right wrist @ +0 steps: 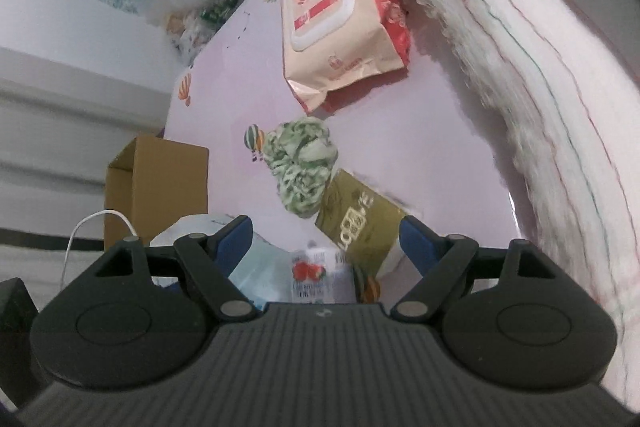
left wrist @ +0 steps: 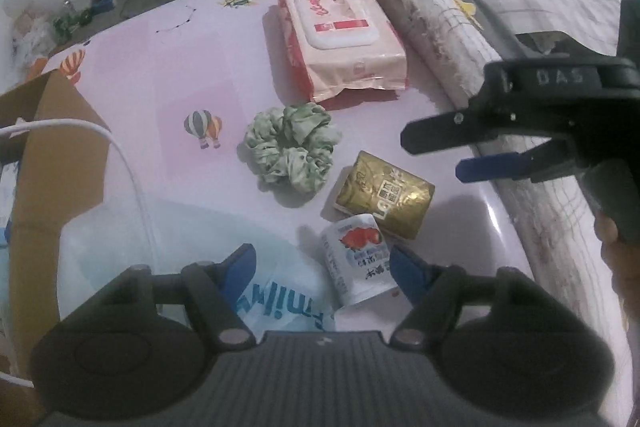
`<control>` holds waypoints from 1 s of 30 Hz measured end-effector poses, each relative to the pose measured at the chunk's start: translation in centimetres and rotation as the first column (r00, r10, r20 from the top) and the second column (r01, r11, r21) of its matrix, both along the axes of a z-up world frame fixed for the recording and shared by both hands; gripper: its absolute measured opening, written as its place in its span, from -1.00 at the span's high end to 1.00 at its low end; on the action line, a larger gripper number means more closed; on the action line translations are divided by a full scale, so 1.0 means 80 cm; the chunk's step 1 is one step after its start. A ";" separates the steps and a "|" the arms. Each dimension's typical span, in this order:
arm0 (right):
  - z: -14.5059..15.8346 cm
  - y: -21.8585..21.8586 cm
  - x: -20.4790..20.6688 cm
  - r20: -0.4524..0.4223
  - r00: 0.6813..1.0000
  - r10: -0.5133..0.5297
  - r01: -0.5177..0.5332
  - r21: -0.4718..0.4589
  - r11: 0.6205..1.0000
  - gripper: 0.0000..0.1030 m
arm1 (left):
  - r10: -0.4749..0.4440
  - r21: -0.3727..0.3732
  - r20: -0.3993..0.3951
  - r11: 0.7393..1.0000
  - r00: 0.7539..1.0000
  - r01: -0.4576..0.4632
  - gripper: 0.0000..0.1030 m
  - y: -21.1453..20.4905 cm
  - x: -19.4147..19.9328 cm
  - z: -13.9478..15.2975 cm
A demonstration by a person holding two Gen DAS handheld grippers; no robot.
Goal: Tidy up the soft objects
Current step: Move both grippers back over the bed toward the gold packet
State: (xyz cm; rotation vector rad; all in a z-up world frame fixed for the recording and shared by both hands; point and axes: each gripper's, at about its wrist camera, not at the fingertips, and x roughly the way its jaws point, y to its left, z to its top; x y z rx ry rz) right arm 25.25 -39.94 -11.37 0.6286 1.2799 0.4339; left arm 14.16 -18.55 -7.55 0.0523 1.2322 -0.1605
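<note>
Pale pink tabletop [left wrist: 168, 75], printed with hot-air balloons, carried the soft things beneath both wrist cameras. Nearest, the left tongs [left wrist: 320, 267] stood spread and empty above a light blue plastic bag with blue lettering [left wrist: 276, 303], a small white sachet bearing a red fruit picture [left wrist: 358, 259] just beside their right finger. Beyond lay a crinkled gold foil packet [left wrist: 386, 195], then a green-and-white fabric scrunchie [left wrist: 292, 151], then a peach wet-wipe pack with a white flip lid [left wrist: 340, 35]. The right tongs [left wrist: 436, 151], likewise spread and empty, hovered by the rolled white towel [left wrist: 432, 27]. Judged step: approach, nothing yet collected. Next move probably calls for lowering and closing on the sachet.
</note>
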 end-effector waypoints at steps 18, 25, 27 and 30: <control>0.031 0.070 0.043 -0.070 0.958 0.278 -0.278 0.008 0.960 -0.67 | 0.388 -0.017 -0.001 0.921 0.922 -0.388 -0.82 0.084 -0.026 0.090; 0.037 0.093 0.054 -0.046 0.948 0.316 -0.317 -0.006 0.948 -0.68 | 0.436 -0.043 0.002 0.899 0.900 -0.436 -0.82 0.115 -0.037 0.098; 0.039 0.096 0.051 -0.044 0.946 0.320 -0.320 -0.005 0.947 -0.68 | 0.427 -0.044 0.008 0.903 0.904 -0.427 -0.82 0.115 -0.039 0.101; 0.038 0.099 0.046 -0.053 0.947 0.317 -0.318 -0.009 0.948 -0.68 | 0.406 -0.047 0.011 0.913 0.914 -0.406 -0.82 0.114 -0.040 0.102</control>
